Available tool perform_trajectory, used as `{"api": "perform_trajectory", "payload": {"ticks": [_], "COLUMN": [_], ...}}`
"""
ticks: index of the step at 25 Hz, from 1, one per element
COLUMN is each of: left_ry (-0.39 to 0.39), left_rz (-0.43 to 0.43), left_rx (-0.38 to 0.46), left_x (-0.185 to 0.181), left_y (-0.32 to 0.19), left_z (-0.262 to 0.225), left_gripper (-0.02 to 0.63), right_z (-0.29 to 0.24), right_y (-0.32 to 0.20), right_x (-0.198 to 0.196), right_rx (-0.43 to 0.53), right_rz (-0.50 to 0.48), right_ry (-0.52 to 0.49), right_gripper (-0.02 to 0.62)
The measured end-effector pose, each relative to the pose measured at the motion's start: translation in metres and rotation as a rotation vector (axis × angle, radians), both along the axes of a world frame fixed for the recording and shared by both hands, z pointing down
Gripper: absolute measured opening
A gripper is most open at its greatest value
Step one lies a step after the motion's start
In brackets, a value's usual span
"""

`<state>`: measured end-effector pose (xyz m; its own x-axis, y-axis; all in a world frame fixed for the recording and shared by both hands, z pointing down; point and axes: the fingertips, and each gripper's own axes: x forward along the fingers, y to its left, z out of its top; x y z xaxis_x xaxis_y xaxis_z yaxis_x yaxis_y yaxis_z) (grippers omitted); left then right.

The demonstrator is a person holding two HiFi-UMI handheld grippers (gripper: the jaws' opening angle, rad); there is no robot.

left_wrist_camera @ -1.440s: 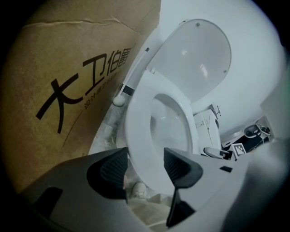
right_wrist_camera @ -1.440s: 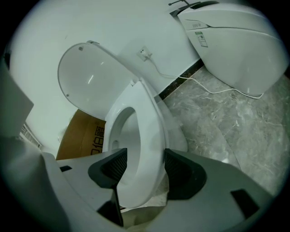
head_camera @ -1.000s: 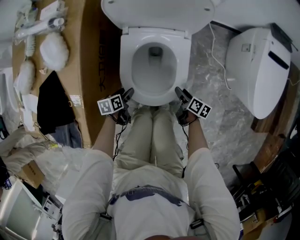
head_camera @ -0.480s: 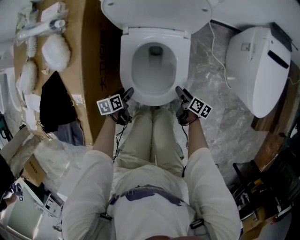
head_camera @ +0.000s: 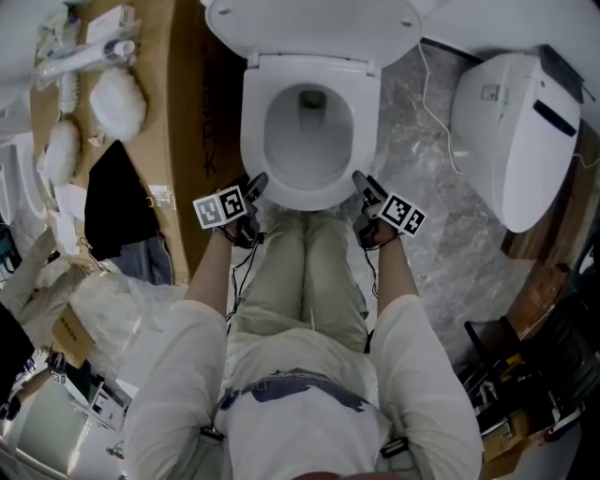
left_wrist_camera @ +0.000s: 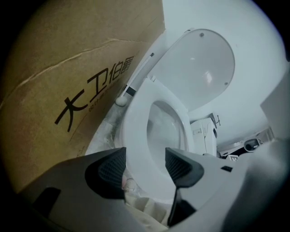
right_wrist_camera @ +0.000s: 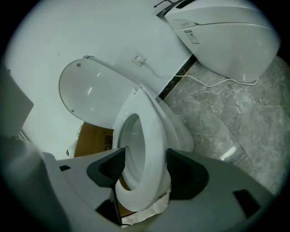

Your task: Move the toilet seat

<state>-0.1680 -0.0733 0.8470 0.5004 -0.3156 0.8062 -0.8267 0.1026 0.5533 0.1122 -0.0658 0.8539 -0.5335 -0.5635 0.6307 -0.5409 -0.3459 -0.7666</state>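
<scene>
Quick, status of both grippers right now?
Left gripper: closed on the toilet seat.
Right gripper: closed on the toilet seat too.

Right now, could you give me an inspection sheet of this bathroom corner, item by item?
Surface: grey marbled floor.
Job's things: toilet seat sits low over the bowl, its front slightly raised; lid stands open.
Clutter: cardboard sheet, white fluffy items, black cloth and plastic bags, all on the left.
Grippers: left claw and right claw each clamp the seat's front rim.
Cables: white cord trails from the wall across the floor; thin dark wires hang from the claws.
Surroundings: second white toilet unit on the right.
</scene>
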Motion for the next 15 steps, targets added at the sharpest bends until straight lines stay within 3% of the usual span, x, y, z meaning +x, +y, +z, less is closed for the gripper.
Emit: {"api": "perform_trajectory", "payload": {"ticks": [11, 15], "left_ry": [0.006, 0.068], "left_rz": [-0.005, 0.026], "left_rx": [-0.019, 0.012], "left_x": [0.002, 0.019], "left_y": [-0.006, -0.017], "left_z": [-0.034, -0.051], "left_gripper": [0.252, 0.247], "right_z": [-0.033, -0.043], "right_y": [-0.005, -0.008], "right_x": [0.002, 0.002], "right_rx": [-0.025, -0.028], "right_rz": [0.04, 0.051], "right_ry": [-0.028, -0.038], "right_gripper": [0.313, 0.328]}}
